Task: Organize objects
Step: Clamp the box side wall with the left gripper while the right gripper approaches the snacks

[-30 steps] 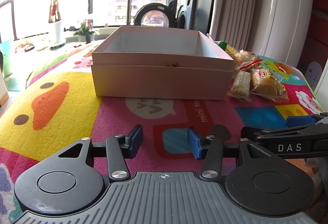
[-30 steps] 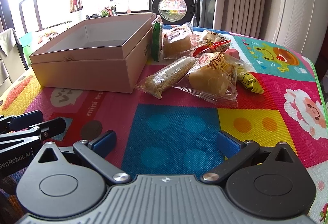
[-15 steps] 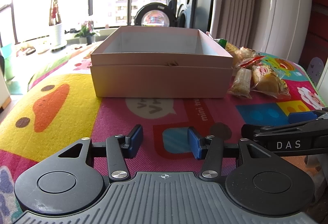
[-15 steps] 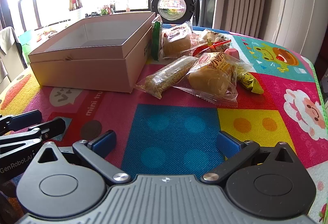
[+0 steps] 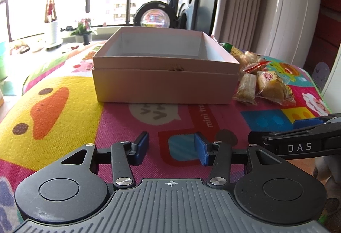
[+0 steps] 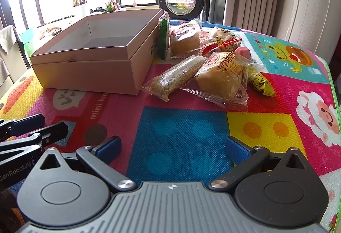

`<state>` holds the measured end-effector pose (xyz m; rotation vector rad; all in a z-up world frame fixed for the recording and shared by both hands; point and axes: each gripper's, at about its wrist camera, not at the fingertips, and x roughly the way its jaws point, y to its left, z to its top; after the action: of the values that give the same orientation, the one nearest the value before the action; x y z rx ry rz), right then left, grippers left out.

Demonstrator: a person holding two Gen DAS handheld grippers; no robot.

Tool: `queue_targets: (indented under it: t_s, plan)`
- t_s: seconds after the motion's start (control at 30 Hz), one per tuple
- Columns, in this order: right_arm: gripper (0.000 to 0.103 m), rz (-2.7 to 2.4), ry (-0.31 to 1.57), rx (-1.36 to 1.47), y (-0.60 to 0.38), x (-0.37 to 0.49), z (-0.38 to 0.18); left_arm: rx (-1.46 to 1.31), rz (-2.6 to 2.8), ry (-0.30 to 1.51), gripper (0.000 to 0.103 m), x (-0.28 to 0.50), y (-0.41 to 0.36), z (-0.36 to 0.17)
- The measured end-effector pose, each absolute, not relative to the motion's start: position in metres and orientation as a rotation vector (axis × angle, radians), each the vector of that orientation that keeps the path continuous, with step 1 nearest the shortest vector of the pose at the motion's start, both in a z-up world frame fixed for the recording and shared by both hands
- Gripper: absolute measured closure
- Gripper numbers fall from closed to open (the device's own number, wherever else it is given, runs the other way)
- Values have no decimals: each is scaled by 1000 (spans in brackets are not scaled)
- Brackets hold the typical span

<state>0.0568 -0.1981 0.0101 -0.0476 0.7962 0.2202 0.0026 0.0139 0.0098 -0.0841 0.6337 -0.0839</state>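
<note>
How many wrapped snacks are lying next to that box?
7 that I can tell: a green packet against the box, two buns, a crumbly bar, a red packet, a pink sweet, a yellow one. Others may hide behind.

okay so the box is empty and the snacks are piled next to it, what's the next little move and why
Probably ease the right gripper forward toward the long grain bar. Both grippers are open and empty, and the pink box holds nothing yet. That bar lies nearest the right gripper at the front of the snack pile, right beside the box; the left gripper faces the box wall instead.
</note>
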Motion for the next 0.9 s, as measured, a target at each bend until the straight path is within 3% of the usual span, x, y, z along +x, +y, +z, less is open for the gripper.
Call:
queue_targets:
  t_s: [0.2, 0.3, 0.4, 0.53, 0.7, 0.9]
  plan:
    - [0, 210, 502, -86, -201, 35, 53, -74, 17, 424, 51, 27, 58, 67]
    - [0, 150, 360, -74, -207, 28, 68, -88, 49, 417, 52, 63, 81, 79]
    - [0, 217, 434, -104, -211, 41, 73, -107, 60, 519, 53, 105, 93, 74]
    - [0, 238, 529, -89, -218, 52, 62, -35, 64, 656, 84, 151, 91, 51]
    - [0, 174, 586, -125, -225, 54, 49, -173, 47, 677, 92, 164, 105, 30]
    - [0, 87, 616, -133, -235, 77, 46, -210, 31, 614, 91, 155, 113, 27]
